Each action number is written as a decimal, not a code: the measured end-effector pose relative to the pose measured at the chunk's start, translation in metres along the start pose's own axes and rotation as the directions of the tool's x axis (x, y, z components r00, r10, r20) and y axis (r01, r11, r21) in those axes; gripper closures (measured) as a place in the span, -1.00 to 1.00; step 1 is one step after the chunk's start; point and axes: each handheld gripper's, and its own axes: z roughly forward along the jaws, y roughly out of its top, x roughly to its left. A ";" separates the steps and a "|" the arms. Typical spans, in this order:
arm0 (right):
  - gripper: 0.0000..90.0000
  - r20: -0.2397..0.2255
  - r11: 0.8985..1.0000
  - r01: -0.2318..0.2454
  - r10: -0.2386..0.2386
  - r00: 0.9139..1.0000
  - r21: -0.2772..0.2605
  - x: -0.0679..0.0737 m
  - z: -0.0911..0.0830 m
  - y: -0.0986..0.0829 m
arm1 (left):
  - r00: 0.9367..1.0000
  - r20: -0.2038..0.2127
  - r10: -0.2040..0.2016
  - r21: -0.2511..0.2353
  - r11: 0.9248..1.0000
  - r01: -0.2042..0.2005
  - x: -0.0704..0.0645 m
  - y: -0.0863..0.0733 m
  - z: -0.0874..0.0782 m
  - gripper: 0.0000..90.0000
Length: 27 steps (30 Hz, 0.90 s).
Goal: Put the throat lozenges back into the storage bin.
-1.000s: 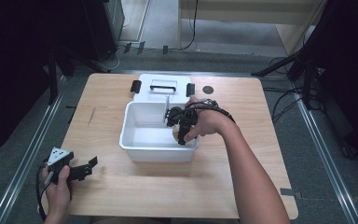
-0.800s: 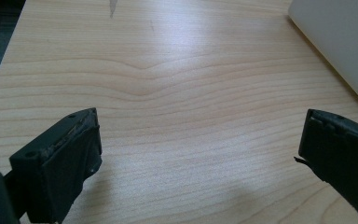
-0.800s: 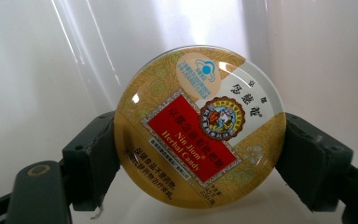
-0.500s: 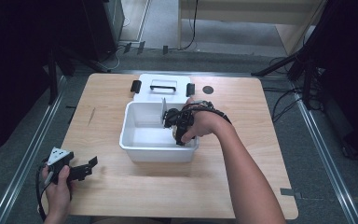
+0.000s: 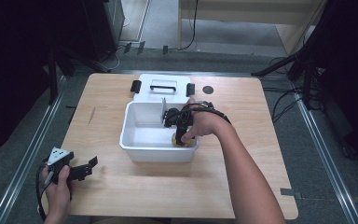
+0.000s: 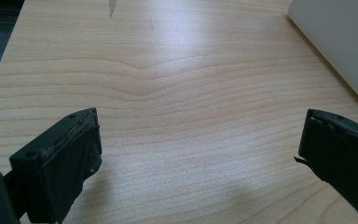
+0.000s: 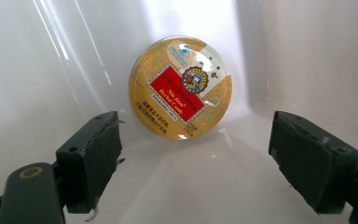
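The round gold candy tin [image 7: 180, 87] lies flat in the near right corner of the white bin [image 5: 135, 140], straight ahead of the right gripper [image 7: 196, 163], whose jaws stand spread and do not touch it. Its small label text is unreadable. The left gripper [image 6: 200, 158] hovers over the table [image 6: 168, 93], well apart, jaws spread with nothing between them.
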 end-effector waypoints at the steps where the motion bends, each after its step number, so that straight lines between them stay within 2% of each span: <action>1: -0.61 0.001 1.000 -0.001 0.001 1.000 -0.004 0.000 -0.001 -0.001 | 1.000 0.000 0.000 0.000 1.000 0.000 0.000 0.000 0.000 -1.00; 7: -0.60 0.006 0.999 -0.017 0.017 1.000 -0.040 -0.002 -0.011 -0.005 | 1.000 -0.001 0.002 0.000 1.000 -0.002 0.000 0.000 0.000 -1.00; 8: -0.59 0.006 0.998 -0.023 0.023 1.000 -0.062 -0.002 -0.016 -0.006 | 1.000 -0.001 0.002 0.000 1.000 -0.002 0.000 0.000 0.000 -1.00; 12: -0.57 0.007 0.995 -0.034 0.035 0.999 -0.090 -0.002 -0.024 -0.008 | 1.000 -0.002 0.003 0.000 1.000 -0.003 0.000 0.000 0.000 -1.00; 17: -0.53 0.015 0.988 -0.056 0.058 0.998 -0.143 -0.004 -0.039 -0.014 | 1.000 -0.001 0.003 0.000 1.000 -0.003 0.000 0.000 0.000 -1.00; 21: -0.53 0.022 0.985 -0.068 0.072 0.997 -0.157 -0.006 -0.046 -0.017 | 1.000 -0.001 0.002 0.000 1.000 -0.002 0.000 0.000 0.000 -1.00; 25: -0.53 0.028 0.978 -0.086 0.093 0.995 -0.191 -0.009 -0.056 -0.024 | 1.000 -0.001 0.003 0.001 1.000 -0.003 0.000 0.000 0.000 -1.00; 26: -0.56 0.033 0.973 -0.098 0.108 0.994 -0.210 -0.011 -0.062 -0.027 | 1.000 -0.002 0.003 0.002 1.000 -0.003 0.000 0.000 0.000 -1.00; 27: -0.56 0.033 0.973 -0.098 0.108 0.994 -0.210 -0.011 -0.062 -0.027 | 1.000 -0.001 0.003 0.003 1.000 -0.003 0.000 0.000 0.000 -1.00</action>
